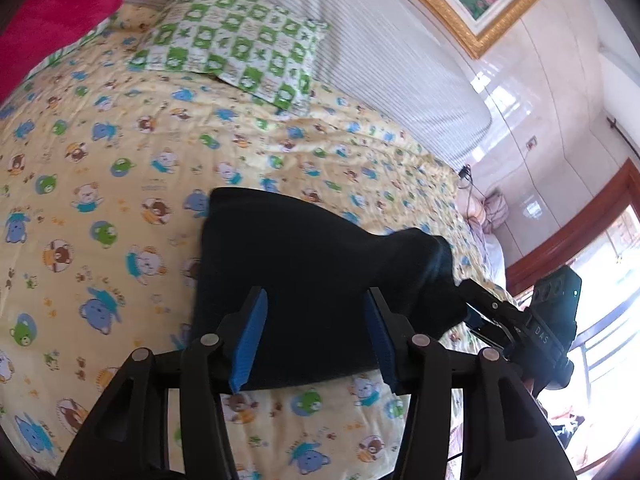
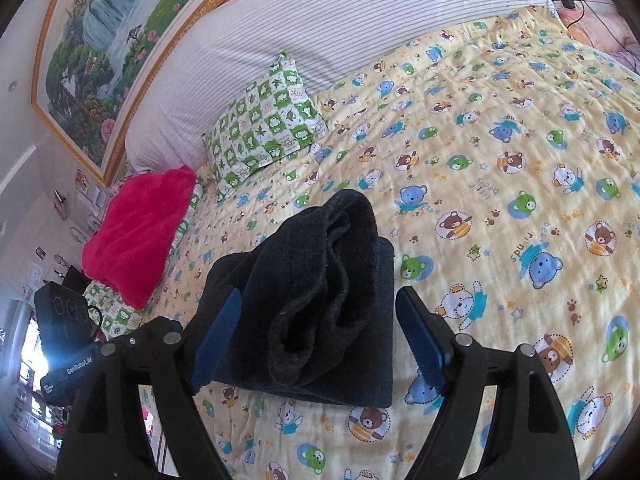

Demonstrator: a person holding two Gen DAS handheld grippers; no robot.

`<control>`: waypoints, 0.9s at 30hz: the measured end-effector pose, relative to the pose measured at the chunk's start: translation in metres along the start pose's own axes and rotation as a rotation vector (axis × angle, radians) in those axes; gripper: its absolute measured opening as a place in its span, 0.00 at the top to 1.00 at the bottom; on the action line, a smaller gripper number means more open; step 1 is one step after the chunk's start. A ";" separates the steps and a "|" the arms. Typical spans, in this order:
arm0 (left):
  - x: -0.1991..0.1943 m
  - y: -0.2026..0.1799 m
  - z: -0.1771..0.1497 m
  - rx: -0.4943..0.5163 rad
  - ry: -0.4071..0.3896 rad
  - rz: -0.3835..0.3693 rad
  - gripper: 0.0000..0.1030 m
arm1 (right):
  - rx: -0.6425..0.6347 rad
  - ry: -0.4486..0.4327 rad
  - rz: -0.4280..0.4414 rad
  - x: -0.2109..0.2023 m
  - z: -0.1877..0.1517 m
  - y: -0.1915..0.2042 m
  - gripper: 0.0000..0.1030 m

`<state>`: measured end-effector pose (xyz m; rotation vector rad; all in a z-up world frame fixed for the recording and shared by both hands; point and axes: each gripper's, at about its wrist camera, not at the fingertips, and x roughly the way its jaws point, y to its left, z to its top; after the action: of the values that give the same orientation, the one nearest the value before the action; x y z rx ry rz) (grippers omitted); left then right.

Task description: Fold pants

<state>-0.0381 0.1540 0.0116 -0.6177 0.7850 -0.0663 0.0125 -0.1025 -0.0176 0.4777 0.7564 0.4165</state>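
Note:
Dark navy pants (image 1: 304,248) lie folded into a compact stack on a yellow bear-print bedspread (image 1: 100,200). My left gripper (image 1: 317,294) hovers over the stack's near edge, blue pads apart and not pressing the cloth. In the right wrist view the pants (image 2: 320,248) show a flat lower layer with a rumpled roll of fabric on top. My right gripper (image 2: 319,292) stands open, its pads either side of the roll and clear of it. The right tool's black housing (image 1: 552,320) shows at the stack's right end.
A green-checked pillow (image 2: 264,120) lies behind the pants, against a striped white headboard cushion (image 2: 340,20). A bright pink blanket (image 2: 136,232) is heaped at the bed's left edge. The bedspread (image 2: 520,160) stretches off to the right. A gold-framed painting (image 2: 100,60) hangs above.

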 end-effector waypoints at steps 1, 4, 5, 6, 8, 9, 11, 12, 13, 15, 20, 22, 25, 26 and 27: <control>0.000 0.006 0.001 -0.009 0.003 0.002 0.50 | 0.005 0.003 -0.004 0.002 0.000 -0.001 0.22; 0.004 0.017 0.002 -0.032 0.010 0.018 0.50 | 0.033 0.015 -0.006 0.006 -0.003 -0.007 0.22; 0.006 0.021 0.003 -0.039 0.015 0.021 0.50 | 0.041 0.021 -0.004 0.008 -0.004 -0.009 0.22; 0.008 0.024 0.004 -0.047 0.019 0.025 0.50 | 0.047 0.025 -0.004 0.010 -0.005 -0.010 0.22; 0.010 0.028 0.005 -0.055 0.023 0.032 0.50 | 0.056 0.032 -0.008 0.013 -0.005 -0.011 0.22; 0.011 0.030 0.005 -0.058 0.026 0.036 0.50 | 0.058 0.034 -0.007 0.014 -0.005 -0.011 0.22; 0.015 0.033 0.006 -0.063 0.036 0.042 0.48 | 0.061 0.039 -0.002 0.016 -0.006 -0.012 0.22; 0.017 0.034 0.006 -0.064 0.040 0.044 0.48 | 0.063 0.041 -0.002 0.017 -0.006 -0.012 0.22; 0.019 0.035 0.007 -0.064 0.044 0.047 0.48 | 0.063 0.043 -0.002 0.018 -0.005 -0.012 0.22; 0.022 0.036 0.007 -0.065 0.050 0.054 0.47 | 0.065 0.046 -0.001 0.020 -0.005 -0.012 0.22; 0.033 0.041 0.006 -0.075 0.102 0.043 0.36 | 0.074 0.061 0.003 0.026 -0.005 -0.015 0.22; 0.037 0.045 0.005 -0.082 0.111 0.049 0.34 | 0.075 0.069 0.004 0.029 -0.006 -0.016 0.22; 0.041 0.050 0.005 -0.095 0.119 0.059 0.28 | 0.083 0.082 0.008 0.032 -0.008 -0.020 0.22; 0.043 0.052 0.005 -0.098 0.124 0.059 0.27 | 0.088 0.083 0.013 0.033 -0.009 -0.021 0.22; 0.045 0.053 0.005 -0.098 0.132 0.060 0.27 | 0.091 0.085 0.019 0.034 -0.010 -0.022 0.22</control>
<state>-0.0113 0.1874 -0.0438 -0.6874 0.9381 -0.0138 0.0314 -0.1001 -0.0543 0.5553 0.8560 0.4231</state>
